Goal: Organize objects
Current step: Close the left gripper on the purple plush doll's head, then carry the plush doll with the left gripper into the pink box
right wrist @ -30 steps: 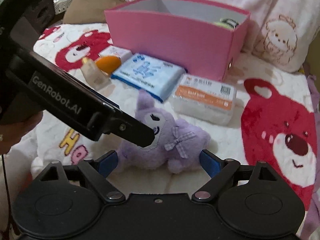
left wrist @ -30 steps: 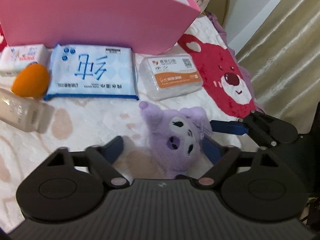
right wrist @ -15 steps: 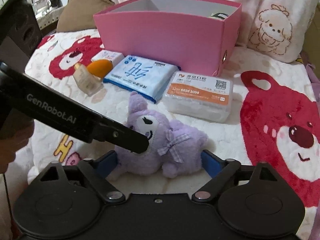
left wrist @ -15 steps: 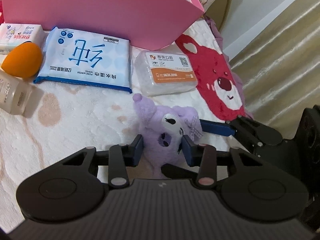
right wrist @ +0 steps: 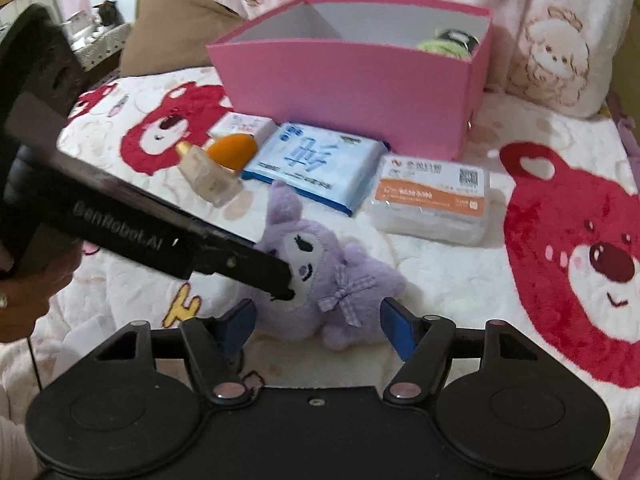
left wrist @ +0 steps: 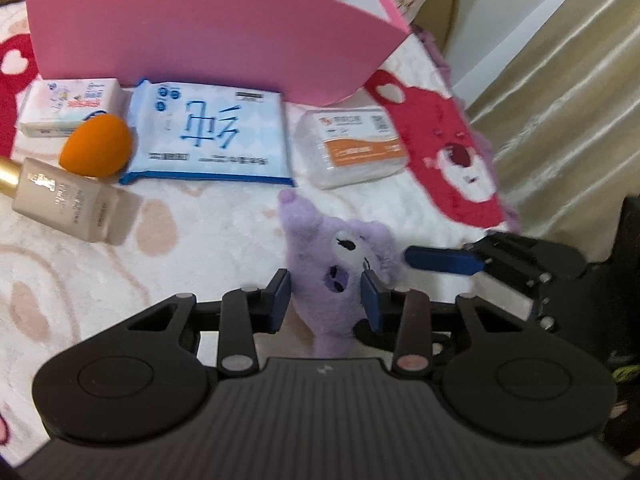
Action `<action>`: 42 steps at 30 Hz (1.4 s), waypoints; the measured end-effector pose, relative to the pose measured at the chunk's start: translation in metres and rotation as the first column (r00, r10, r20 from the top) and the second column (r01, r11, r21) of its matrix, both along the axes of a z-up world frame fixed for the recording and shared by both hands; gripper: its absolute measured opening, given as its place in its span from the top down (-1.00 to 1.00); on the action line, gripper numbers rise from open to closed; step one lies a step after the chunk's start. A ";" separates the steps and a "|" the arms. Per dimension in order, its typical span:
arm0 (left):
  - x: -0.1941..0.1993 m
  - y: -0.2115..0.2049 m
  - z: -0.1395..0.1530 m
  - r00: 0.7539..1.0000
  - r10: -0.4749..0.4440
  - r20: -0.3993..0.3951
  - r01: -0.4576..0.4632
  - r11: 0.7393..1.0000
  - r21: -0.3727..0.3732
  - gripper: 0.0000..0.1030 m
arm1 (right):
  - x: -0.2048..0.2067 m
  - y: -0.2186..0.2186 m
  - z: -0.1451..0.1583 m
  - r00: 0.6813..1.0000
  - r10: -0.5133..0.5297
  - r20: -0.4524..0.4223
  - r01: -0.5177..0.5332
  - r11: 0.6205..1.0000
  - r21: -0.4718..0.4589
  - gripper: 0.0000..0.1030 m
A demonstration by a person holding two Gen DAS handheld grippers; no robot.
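A purple plush toy (left wrist: 340, 248) lies on the bear-print blanket in front of the pink box (left wrist: 200, 32). My left gripper (left wrist: 326, 288) is closing, its blue pads squeezing the toy's head from both sides. In the right wrist view the toy (right wrist: 356, 276) lies with its body between the fingers of my right gripper (right wrist: 318, 320). Those jaws are closing, but the pads stand clear of the fur. The left gripper's finger (right wrist: 276, 276) presses against the toy's face. One blue finger (left wrist: 440, 260) of the right gripper shows in the left wrist view.
Before the box lie a blue wipes pack (left wrist: 208, 132), an orange sponge (left wrist: 98, 146), a foundation bottle (left wrist: 64, 208), a small tissue pack (left wrist: 68, 106) and a clear orange-labelled box (left wrist: 356, 148). A green item (right wrist: 448, 42) sits inside the pink box. A curtain (left wrist: 560, 80) hangs at right.
My left gripper's jaws have come together on the plush toy's head, which now stands more upright. My right gripper's fingers have drawn a little closer around the toy's body.
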State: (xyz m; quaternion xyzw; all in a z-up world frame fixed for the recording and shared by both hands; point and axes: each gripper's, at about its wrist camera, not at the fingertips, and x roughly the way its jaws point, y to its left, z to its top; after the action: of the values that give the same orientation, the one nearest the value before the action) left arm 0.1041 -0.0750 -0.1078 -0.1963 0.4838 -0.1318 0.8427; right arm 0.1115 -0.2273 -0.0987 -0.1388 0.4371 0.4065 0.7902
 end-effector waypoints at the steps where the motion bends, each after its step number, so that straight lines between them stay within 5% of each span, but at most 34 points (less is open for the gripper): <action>1: 0.000 0.000 -0.002 1.000 0.000 0.003 0.000 1.000 0.017 0.28 | 0.002 0.002 -0.005 1.000 -0.001 0.001 0.001 1.000 -0.015 -0.61; 7: 0.003 0.009 -0.016 1.000 0.005 -0.028 -0.007 0.999 -0.039 0.26 | 0.009 0.003 -0.026 0.999 0.028 -0.034 -0.028 1.000 0.009 -0.81; 13: 0.003 0.014 -0.023 0.999 0.011 -0.039 -0.016 0.991 -0.130 0.26 | 0.001 0.008 -0.014 0.999 0.024 -0.046 -0.023 0.999 0.024 -0.79; 23: -0.014 0.021 0.025 0.998 -0.031 0.062 0.037 0.994 -0.102 0.25 | -0.021 0.010 0.031 0.999 0.044 0.023 -0.046 0.997 0.056 -0.78; 28: -0.018 0.030 0.056 0.994 -0.051 0.096 0.055 0.997 -0.045 0.25 | -0.022 0.013 0.052 0.999 0.022 0.039 -0.026 0.995 0.093 -0.43; 42: -0.011 0.062 0.117 0.988 -0.025 0.154 0.030 0.999 -0.031 0.26 | -0.010 0.031 0.105 0.999 -0.019 0.048 0.010 0.985 0.174 -0.11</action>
State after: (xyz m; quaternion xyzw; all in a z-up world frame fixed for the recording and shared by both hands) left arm 0.0926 -0.0133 0.0092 -0.1927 0.4177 -0.1661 0.8722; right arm 0.1015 -0.1961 0.0067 -0.0764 0.3813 0.4335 0.8129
